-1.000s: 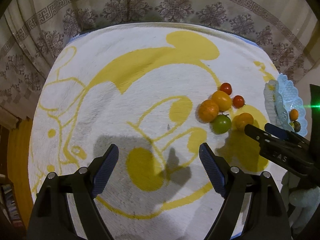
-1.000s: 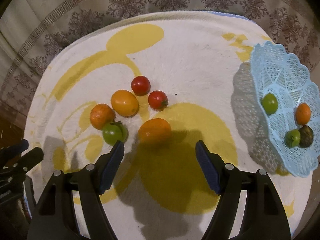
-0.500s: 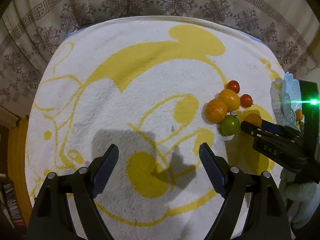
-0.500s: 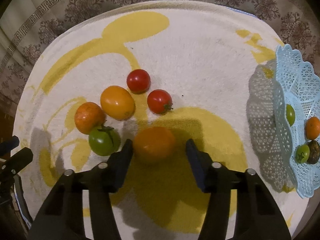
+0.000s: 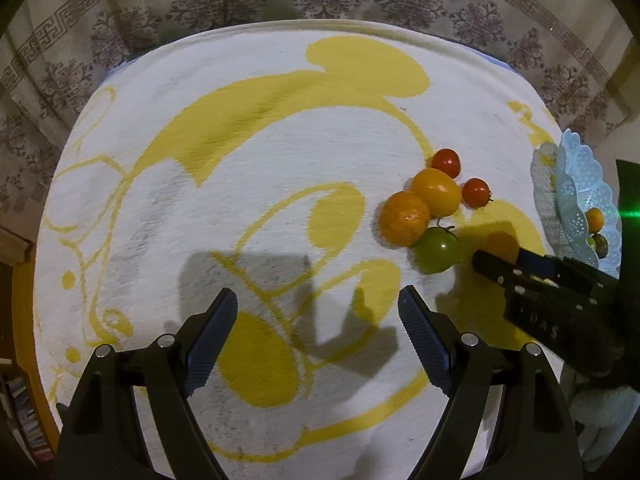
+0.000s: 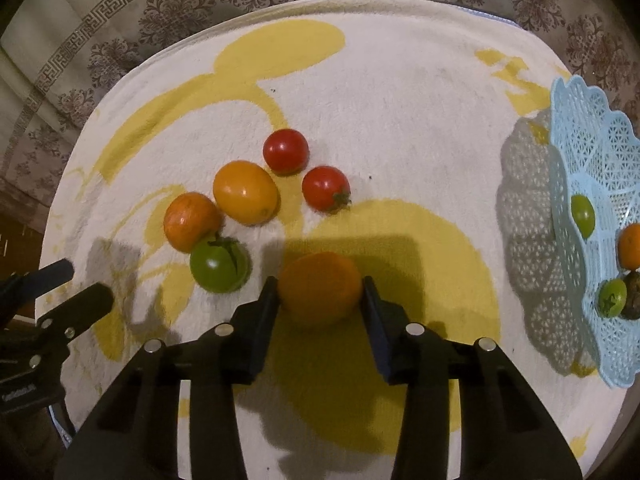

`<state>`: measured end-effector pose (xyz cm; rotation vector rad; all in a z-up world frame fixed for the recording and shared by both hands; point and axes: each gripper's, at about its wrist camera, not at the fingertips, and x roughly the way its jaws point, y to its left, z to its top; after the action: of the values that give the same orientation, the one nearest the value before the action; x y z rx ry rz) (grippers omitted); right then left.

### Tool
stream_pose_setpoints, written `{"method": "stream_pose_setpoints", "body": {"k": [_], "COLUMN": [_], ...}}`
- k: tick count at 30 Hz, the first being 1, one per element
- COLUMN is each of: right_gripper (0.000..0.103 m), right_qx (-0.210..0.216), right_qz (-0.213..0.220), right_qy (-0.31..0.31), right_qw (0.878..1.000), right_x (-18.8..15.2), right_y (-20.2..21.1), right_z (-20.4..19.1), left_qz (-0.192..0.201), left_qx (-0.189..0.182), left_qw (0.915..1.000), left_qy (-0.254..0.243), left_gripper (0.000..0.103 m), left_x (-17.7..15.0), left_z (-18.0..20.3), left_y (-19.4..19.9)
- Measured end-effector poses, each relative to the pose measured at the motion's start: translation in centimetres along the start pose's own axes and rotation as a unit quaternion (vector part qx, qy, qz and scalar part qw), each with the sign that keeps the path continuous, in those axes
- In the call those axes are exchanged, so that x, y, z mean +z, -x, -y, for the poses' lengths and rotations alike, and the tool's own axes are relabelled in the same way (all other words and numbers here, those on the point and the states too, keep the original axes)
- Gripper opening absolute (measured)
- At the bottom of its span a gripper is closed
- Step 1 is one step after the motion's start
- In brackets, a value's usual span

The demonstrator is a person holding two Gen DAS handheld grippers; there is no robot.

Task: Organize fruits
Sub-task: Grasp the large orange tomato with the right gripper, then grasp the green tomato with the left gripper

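- The tabletop has a big white and yellow towel (image 6: 400, 120) spread over it. All my fruit sits on this towel.
- At the right edge of the towel stands the blue basket (image 6: 576, 128). I think the fruit should go in there.
- The basket already holds four pieces, as far as I can see: a green one (image 6: 583, 215), an orange one (image 6: 631, 249), a small green one (image 6: 612, 298) and a dark one (image 6: 634, 295). So part of the job looks done.
- My right tool (image 6: 320, 292) is nearly closed around the orange fruit (image 6: 320, 284). Both fingers sit right at its sides. It looks like it is touching, and the fruit is on the towel, not lifted yet.
- My left tool (image 5: 316, 320) is wide open and holds nothing. It hangs over a bare part of the towel, left of the fruit.
- Five more pieces wait on the towel, to the far left of the orange fruit: a yellow-orange fruit (image 6: 245, 192), a reddish-orange fruit (image 6: 191, 222), a green tomato (image 6: 219, 265) and two red tomatoes (image 6: 285, 151) (image 6: 326, 189).
- I think I am less than halfway. Six pieces are out of the basket, counting the one in my right tool.
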<state>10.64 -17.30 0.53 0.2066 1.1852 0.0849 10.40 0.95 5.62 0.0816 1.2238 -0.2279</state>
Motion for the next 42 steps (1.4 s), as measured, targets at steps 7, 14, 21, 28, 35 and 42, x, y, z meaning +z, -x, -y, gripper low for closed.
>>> {"method": "stream_pose_setpoints", "body": {"k": [7,14,21,28,35,42], "right_gripper": [0.043,0.043,0.043,0.043,0.043,0.043], "right_qx": [0.009,0.006,-0.002,0.001,0.002,0.002], "right_qz": [0.002,0.008,0.015,0.015,0.009,0.010], "right_qy": [-0.011,-0.015,-0.010,0.001,0.011,0.016], "right_qw": [1.000,1.000,1.000,1.000,1.000,1.000], "right_x": [-1.4,-2.4,-3.3,-4.5,-5.9,-6.6], "right_y": [1.3,2.9,4.7,5.9,6.8,7.9], "right_z": [1.2,2.8,4.7,6.0,7.7,9.4], "left_qz": [-0.006,-0.014,-0.029,-0.037,-0.037,-0.019], "left_qx": [-0.007,-0.023,-0.030,-0.018,-0.011,-0.003], "left_qw": [1.0000,0.9995,0.9983,0.9963,0.9909,0.9901], "left_qy": [0.000,0.017,0.041,0.076,0.129,0.139], "left_gripper": [0.082,0.082,0.082,0.076,0.065,0.046], "left_x": [0.5,1.2,1.7,1.8,2.3,2.4], "left_z": [1.6,3.5,5.4,6.2,6.2,6.3], "left_y": [-0.8,-1.7,-3.1,-4.5,-5.8,-5.1]}}
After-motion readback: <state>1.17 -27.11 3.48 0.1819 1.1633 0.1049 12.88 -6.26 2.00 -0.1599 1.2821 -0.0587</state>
